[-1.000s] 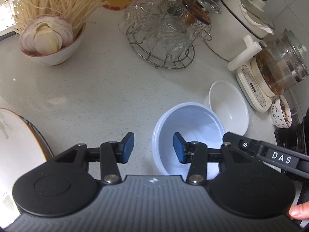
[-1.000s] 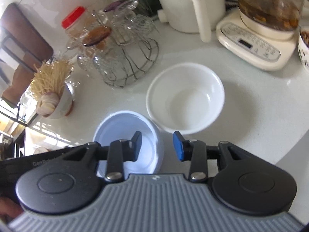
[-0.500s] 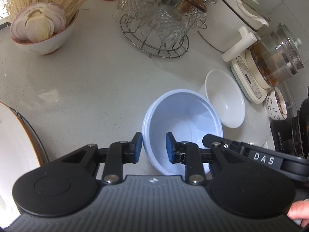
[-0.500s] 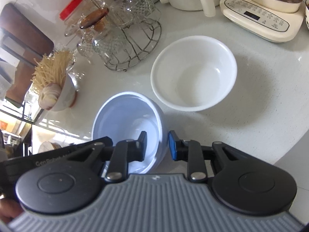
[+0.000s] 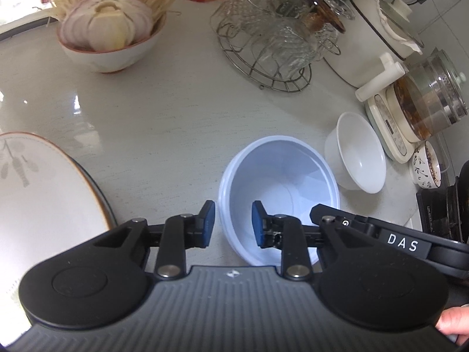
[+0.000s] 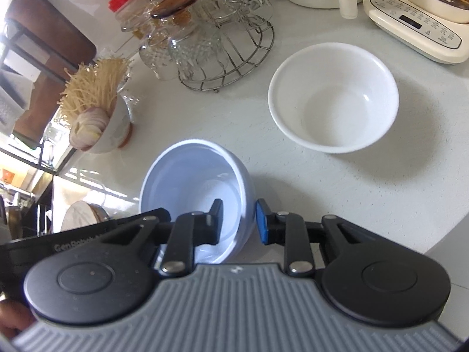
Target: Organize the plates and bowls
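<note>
A pale blue bowl (image 5: 281, 176) (image 6: 190, 176) sits tilted between both grippers. My left gripper (image 5: 233, 221) is shut on its left rim, one pad outside and one inside. My right gripper (image 6: 239, 220) is shut on the opposite rim in the same way. Its black arm (image 5: 401, 243) crosses the left wrist view. A white bowl (image 5: 360, 158) (image 6: 334, 102) stands empty on the counter just beyond the blue one. A large plate with a shrimp pattern (image 5: 44, 190) lies at the left.
A wire rack of glass cups (image 5: 269, 38) (image 6: 211, 44) stands at the back. A bowl of noodles and onion (image 5: 111, 38) (image 6: 96, 123) is at the far left. A glass kettle on a cream base (image 5: 425, 108) (image 6: 419, 20), a white pot (image 5: 372, 29) and a small patterned bowl (image 5: 425, 167) line the right.
Both grippers closed from open onto the blue bowl's rim. The bowl tipped up and shifted left with them, a little away from the white bowl and closer to the plate.
</note>
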`<state>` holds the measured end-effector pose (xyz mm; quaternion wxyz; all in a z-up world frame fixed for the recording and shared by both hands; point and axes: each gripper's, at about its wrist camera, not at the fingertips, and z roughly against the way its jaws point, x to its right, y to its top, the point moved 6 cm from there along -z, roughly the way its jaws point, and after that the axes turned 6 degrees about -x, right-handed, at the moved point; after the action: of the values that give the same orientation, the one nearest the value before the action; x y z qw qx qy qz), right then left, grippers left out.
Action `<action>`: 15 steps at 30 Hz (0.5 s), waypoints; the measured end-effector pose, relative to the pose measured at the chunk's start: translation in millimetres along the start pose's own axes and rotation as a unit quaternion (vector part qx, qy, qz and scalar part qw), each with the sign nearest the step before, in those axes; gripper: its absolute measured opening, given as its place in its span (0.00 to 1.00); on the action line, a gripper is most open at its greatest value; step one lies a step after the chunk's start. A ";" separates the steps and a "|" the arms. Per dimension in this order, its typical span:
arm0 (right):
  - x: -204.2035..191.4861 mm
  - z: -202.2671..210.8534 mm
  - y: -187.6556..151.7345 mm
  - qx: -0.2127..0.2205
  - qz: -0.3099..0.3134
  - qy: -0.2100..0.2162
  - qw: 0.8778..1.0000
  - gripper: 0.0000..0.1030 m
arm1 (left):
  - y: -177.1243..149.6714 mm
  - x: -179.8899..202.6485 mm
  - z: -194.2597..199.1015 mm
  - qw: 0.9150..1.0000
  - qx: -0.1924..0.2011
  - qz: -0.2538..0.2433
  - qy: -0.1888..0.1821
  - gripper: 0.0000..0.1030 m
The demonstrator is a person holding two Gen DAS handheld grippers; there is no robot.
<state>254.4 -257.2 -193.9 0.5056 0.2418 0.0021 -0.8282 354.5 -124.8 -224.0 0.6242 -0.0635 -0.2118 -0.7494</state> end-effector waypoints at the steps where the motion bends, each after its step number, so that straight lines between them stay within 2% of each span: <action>1: 0.1 1.7 -0.1 0.004 -0.002 -0.004 1.000 0.28 | 0.1 -0.5 1.7 1.000 0.001 -0.004 0.002 0.31; 9: 0.2 31.8 3.4 0.073 -0.005 -0.038 0.997 0.28 | 10.4 5.7 29.5 0.999 0.036 -0.040 0.007 0.31; 15: -10.6 62.8 7.7 0.132 0.013 -0.051 0.990 0.28 | 16.5 23.9 60.5 0.993 0.079 -0.090 0.001 0.31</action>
<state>239.8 -267.7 -132.3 0.4792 0.2638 -0.1358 -0.8261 355.0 -124.7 -156.9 0.5573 0.0060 -0.2741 -0.7838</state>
